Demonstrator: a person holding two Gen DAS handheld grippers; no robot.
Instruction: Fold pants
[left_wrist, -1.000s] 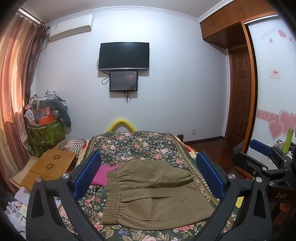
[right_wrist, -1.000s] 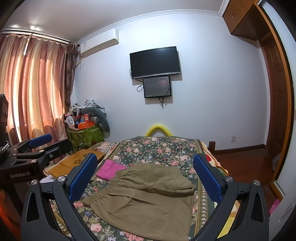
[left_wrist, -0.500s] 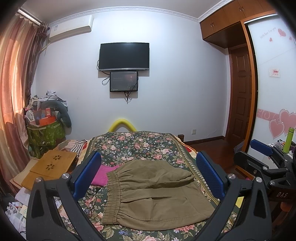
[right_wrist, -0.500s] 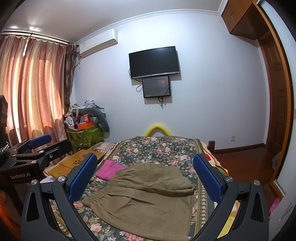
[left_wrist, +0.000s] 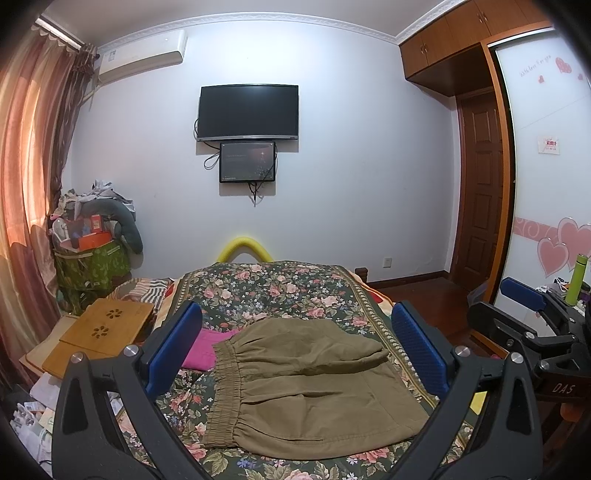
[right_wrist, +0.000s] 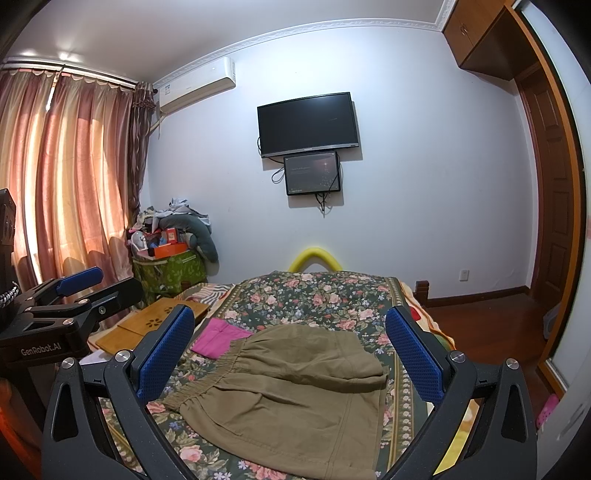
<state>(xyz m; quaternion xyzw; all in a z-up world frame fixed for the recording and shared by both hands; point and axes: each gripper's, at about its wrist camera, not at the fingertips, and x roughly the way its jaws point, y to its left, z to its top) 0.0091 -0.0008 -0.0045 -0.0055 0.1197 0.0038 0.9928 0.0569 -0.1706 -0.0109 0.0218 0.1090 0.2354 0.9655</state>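
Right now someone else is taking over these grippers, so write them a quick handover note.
Left gripper: open, empty, held above the bed.
Right gripper: open, empty, likewise.
The khaki pants lie on the floral bedspread, already folded into a compact bundle, elastic waistband to the left. A pink cloth lies partly under their far left corner.
Left: judge whether one more fold is needed; otherwise the job looks about finished.

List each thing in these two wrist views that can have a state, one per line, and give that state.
Left gripper: open, holding nothing.
Right gripper: open, holding nothing.
Khaki pants: folded over, lying flat on the floral bedspread.
Pink cloth: lying flat, partly under the pants' waistband.
Large wall TV: dark.
Small screen: lit dimly.
Curtains: drawn shut.
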